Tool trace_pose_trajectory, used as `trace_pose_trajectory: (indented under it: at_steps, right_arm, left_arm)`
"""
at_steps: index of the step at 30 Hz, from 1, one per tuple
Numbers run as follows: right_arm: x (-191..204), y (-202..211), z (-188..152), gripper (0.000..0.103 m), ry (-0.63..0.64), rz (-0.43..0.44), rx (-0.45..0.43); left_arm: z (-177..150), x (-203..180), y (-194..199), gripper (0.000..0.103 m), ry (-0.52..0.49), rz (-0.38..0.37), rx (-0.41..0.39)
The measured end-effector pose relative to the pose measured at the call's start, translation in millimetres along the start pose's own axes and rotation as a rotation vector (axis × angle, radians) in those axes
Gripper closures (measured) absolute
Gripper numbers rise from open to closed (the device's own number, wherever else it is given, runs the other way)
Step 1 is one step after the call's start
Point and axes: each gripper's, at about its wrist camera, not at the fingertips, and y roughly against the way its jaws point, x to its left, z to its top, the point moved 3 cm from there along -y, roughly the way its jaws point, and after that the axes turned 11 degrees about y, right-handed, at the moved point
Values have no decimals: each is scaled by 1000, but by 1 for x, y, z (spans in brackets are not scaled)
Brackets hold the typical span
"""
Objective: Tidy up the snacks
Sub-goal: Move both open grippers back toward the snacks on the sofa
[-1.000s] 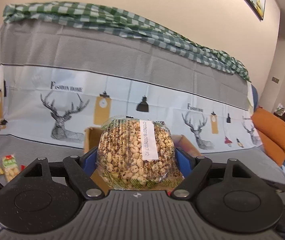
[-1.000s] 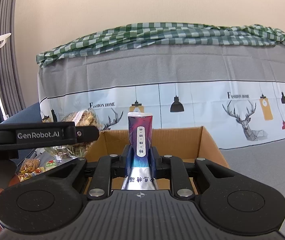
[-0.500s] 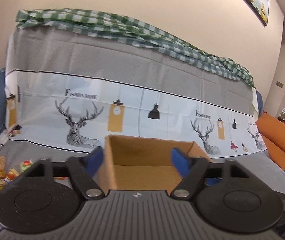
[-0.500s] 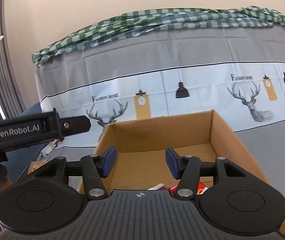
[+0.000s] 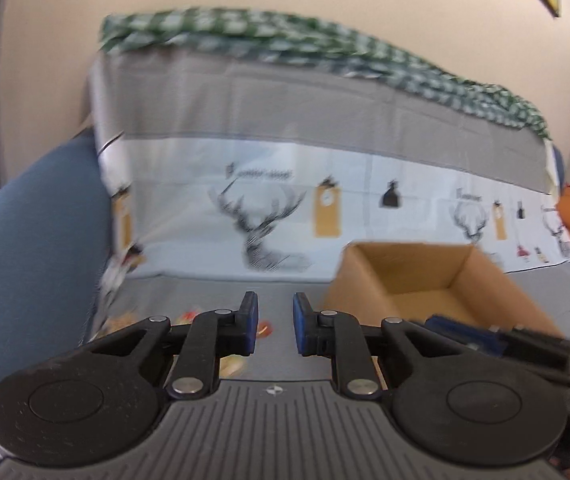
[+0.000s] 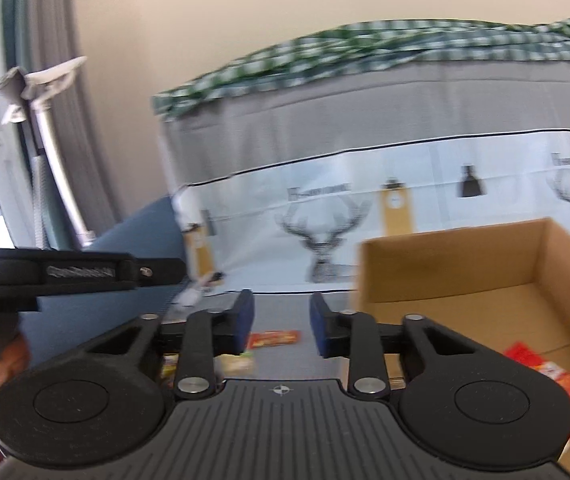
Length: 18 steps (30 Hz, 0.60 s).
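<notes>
Left gripper [image 5: 275,324]: fingers narrowing, gripping nothing.
Right gripper [image 6: 279,324]: fingers narrowing, also gripping nothing.
Snack packets [image 6: 273,337]: lying just beyond both, left of the box.
Cardboard box [image 6: 445,264]: sitting right, holding a red packet [image 6: 545,372].

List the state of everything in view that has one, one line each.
Left gripper: jaws closing, nothing between them.
Right gripper: jaws closing, nothing between them.
Cardboard box: open at the top, upright, on the grey cover.
Red snack packet: lying inside the box.
Loose snack packets: lying on the grey cover, outside the box.
Green checked cloth: draped along the sofa back.
</notes>
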Motion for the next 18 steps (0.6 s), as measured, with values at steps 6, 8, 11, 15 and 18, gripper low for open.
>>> trace_pose_trajectory:
  at_steps: [6,8,11,15,18]
  right_arm:
    - [45,-23,-9,73,35,81,43]
    - [55,-34,-17,73,42,97,59]
    - [64,-48,-33,73,34,103,97]
    - [72,-70,-52,73,13,117,156]
    - [88,-84,-61,70,75,129,165]
  left_arm:
    - [-8,37,0,83,22,45,4]
    - [-13,49,-9,83,52,55,20]
    - [-15,69,-21,83,56,113,25]
    - [-7,95,-27,83,130,146,18]
    - [-5,109,-35,83,143,207,47]
